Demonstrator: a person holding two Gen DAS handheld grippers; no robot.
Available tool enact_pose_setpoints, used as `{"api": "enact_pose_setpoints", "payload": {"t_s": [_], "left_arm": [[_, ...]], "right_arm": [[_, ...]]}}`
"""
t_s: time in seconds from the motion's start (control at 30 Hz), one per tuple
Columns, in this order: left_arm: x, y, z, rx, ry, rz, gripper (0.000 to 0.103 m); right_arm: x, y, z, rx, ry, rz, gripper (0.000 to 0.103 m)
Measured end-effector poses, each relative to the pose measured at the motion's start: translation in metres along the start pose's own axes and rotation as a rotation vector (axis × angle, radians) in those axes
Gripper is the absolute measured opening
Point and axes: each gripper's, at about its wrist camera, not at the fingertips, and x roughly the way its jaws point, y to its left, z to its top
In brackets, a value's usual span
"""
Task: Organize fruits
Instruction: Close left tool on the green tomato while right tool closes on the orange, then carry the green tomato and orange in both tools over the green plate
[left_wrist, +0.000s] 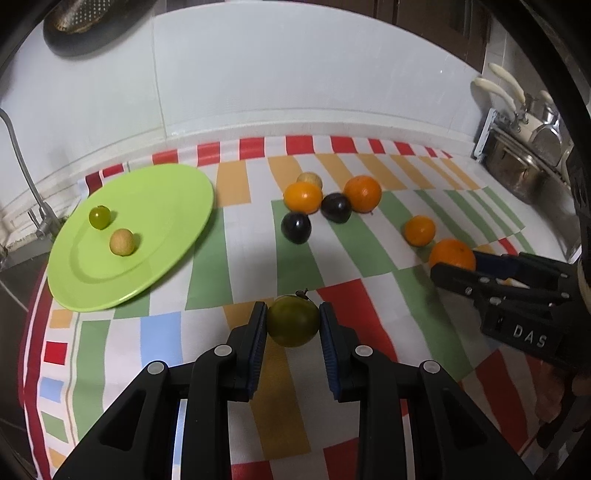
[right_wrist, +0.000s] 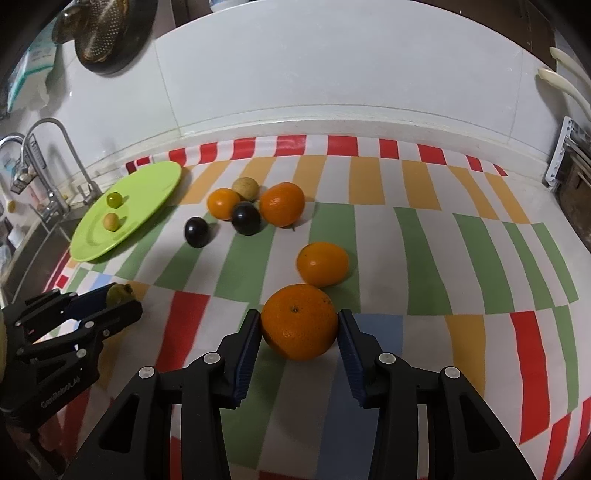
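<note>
The green plate (left_wrist: 155, 206) sits on the striped cloth (left_wrist: 251, 258) at the left side of the tabletop, near the tap (left_wrist: 22, 155). Two little fruits lie in the plate: a small green grape (left_wrist: 99, 216) and a small tan round fruit (left_wrist: 122, 242). They are close together but not touching.

The left gripper (left_wrist: 293, 321) has its fingers on both sides of a dull green fruit (left_wrist: 293, 320) with a short stem. The blue pads (left_wrist: 258, 328) press on it, so the fingers are pinching it. It is near the front of the cloth, apart from the plate.

The right gripper (right_wrist: 298, 325) has its fingers pinching a big orange (right_wrist: 299, 321), one finger on each side.

Just behind it lies another orange (right_wrist: 322, 264) by itself. Farther back is a little bunch: a large orange (right_wrist: 282, 203), a smaller orange (right_wrist: 222, 204), a tan fruit (right_wrist: 245, 189) and a dark plum (right_wrist: 246, 218), all close together. A second dark plum (right_wrist: 197, 231) lies between that bunch and the plate.

A dark pan with a strainer (right_wrist: 99, 33) hangs on the white wall.
</note>
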Motion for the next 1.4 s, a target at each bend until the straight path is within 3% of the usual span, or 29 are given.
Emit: {"api": "enact_pose_setpoints", "payload": {"t_s": [0.5, 1.0, 1.4], "left_arm": [[-0.053, 0.009, 0.008, -0.005, -0.106, -0.02, 0.028], [-0.102, 0.038, 0.017, -0.023, -0.211, 0.024, 0.028], [-0.122, 0.067, 0.028, -0.037, -0.272, 0.085, 0.028]], "right_arm": [[-0.047, 0.033, 0.012, -0.041, -0.095, 0.068, 0.043], [-0.083, 0.077, 0.033, -0.107, -0.194, 0.129, 0.043], [-0.088, 0.11, 0.057, -0.168, -0.242, 0.183, 0.043]]}}
